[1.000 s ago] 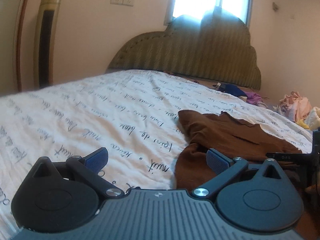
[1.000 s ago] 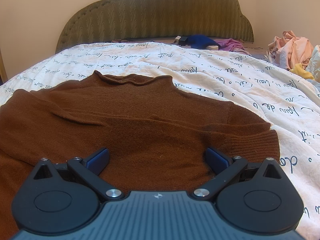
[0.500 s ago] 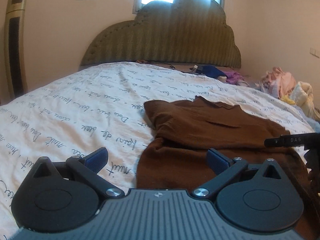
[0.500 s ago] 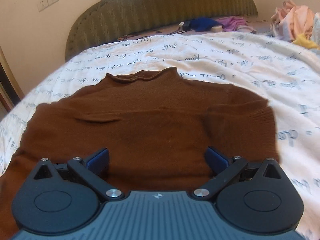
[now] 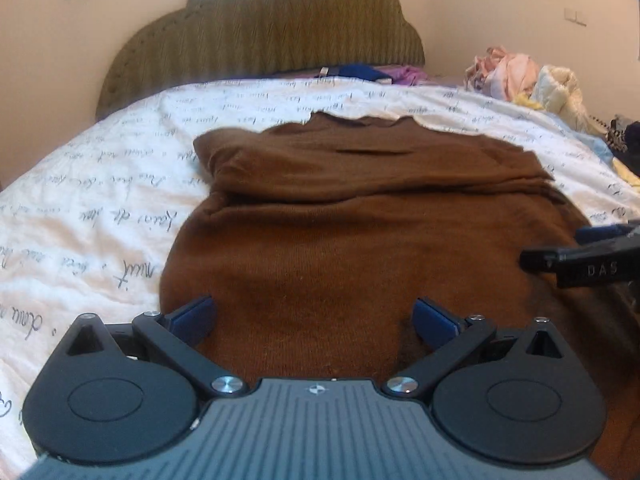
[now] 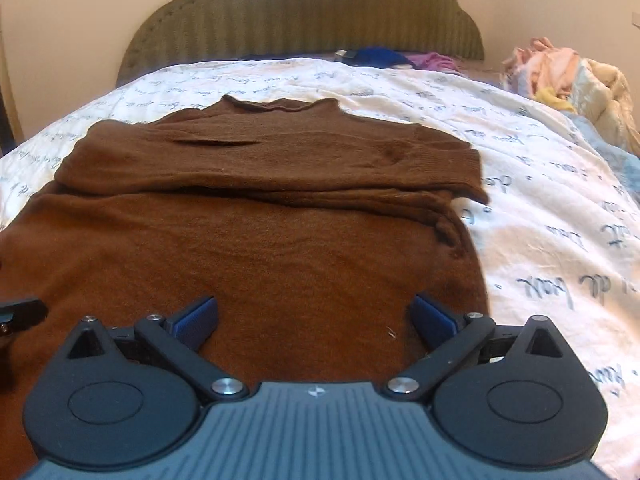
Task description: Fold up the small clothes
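A brown knit sweater point(image 5: 360, 216) point(image 6: 256, 240) lies flat on the bed, collar toward the headboard, both sleeves folded across the chest. My left gripper point(image 5: 314, 316) hovers open over the sweater's lower left part, with nothing between its blue pads. My right gripper point(image 6: 316, 316) is open too, over the lower right part near the hem. In the left wrist view, the right gripper's black finger point(image 5: 580, 264) shows at the right edge. The tip of the left gripper point(image 6: 20, 310) shows at the left edge of the right wrist view.
The bed has a white sheet with handwriting print point(image 5: 92, 208) point(image 6: 560, 232) and a green padded headboard point(image 5: 280, 32). Blue and purple clothes point(image 6: 384, 56) lie near the headboard. A pile of pink and cream laundry point(image 5: 524, 76) sits off the right side.
Both grippers have swung round and moved over the sweater's lower half. The left wrist view turned right from the bare sheet to face the sweater. The sweater has not moved.
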`<act>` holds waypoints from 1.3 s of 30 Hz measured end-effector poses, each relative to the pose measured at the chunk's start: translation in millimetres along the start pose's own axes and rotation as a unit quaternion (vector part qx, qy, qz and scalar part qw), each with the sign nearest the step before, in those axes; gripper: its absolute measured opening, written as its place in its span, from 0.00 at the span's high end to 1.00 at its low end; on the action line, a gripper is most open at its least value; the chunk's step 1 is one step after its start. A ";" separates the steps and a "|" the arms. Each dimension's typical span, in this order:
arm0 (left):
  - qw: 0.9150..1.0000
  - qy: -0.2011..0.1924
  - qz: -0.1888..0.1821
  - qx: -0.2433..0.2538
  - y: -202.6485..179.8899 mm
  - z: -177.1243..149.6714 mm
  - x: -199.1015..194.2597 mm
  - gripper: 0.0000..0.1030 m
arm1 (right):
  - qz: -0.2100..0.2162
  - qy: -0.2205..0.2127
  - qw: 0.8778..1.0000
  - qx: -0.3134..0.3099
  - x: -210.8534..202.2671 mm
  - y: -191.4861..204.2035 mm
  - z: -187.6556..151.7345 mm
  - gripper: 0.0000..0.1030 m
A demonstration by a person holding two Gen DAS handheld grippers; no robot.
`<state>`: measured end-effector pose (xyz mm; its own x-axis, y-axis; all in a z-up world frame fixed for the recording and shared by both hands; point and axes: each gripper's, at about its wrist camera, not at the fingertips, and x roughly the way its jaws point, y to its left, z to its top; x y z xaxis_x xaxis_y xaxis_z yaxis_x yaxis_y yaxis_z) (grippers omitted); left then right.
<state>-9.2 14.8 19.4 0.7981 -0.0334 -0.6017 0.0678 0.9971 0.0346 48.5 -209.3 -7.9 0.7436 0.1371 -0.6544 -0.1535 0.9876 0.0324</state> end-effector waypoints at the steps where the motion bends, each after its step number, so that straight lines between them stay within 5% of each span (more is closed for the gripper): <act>1: 1.000 0.000 -0.001 0.005 -0.2 0.7 -4.6 0.00 | -0.004 0.004 1.000 0.003 -6.6 0.1 -3.6 0.00; 6: 1.000 0.005 -0.031 -0.002 -0.1 -3.8 -22.8 0.00 | 0.016 -0.015 0.999 0.026 -47.7 -4.4 -27.5 0.00; 10: 0.999 0.039 -0.024 0.023 -15.4 -12.5 -11.3 0.00 | 0.015 0.006 1.000 0.006 -41.0 4.2 -34.6 0.00; 18: 0.999 0.037 -0.024 -0.001 -22.7 1.1 -4.3 0.00 | 0.024 -0.021 0.999 0.018 -44.3 18.7 -6.7 0.00; 21: 0.999 0.048 -0.010 -0.013 -23.3 2.7 8.5 0.00 | 0.032 0.001 0.999 0.034 -21.4 27.1 9.0 0.00; 25: 0.998 0.057 0.000 -0.007 -24.7 -3.2 9.4 0.00 | 0.002 0.042 0.999 0.011 2.8 44.4 7.1 0.00; 39: 0.999 0.054 -0.008 0.001 -21.6 -26.6 -20.1 0.00 | -0.013 0.026 0.999 0.017 -26.1 43.9 -24.0 0.00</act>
<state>-42.6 -4.2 9.5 0.7280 -0.0415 -0.6843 0.0806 0.9964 0.0253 6.7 -171.4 -7.5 0.7125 0.1085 -0.6933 -0.1123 0.9929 0.0401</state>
